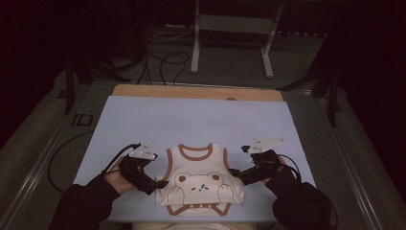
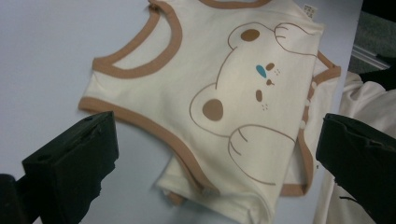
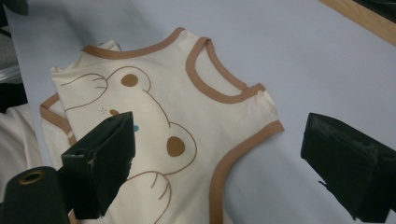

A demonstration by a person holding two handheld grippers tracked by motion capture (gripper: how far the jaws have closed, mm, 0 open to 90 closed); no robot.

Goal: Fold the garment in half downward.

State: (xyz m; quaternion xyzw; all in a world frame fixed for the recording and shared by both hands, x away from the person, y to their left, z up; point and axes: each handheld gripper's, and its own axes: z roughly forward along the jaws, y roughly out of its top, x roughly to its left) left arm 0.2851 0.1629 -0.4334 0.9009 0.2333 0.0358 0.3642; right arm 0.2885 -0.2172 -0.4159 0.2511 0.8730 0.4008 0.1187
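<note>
A cream sleeveless baby garment (image 1: 198, 179) with brown trim and a bear print lies flat on the pale blue mat (image 1: 191, 122), near the front edge, its lower part folded under. My left gripper (image 1: 160, 184) sits at the garment's left edge and my right gripper (image 1: 234, 173) at its right edge, both low over the mat. In the left gripper view the garment (image 2: 187, 88) lies ahead of the left gripper (image 2: 215, 123), whose jaws stand wide apart, holding nothing. The right gripper (image 3: 219, 121) is open too, one jaw over the bear print (image 3: 154, 116).
A wooden strip (image 1: 196, 92) runs along the mat's far edge. Beyond the table are floor cables (image 1: 163, 62) and a metal stand's legs (image 1: 230, 28). White cloth (image 2: 369, 107) shows past the mat's near edge, by the person's lap.
</note>
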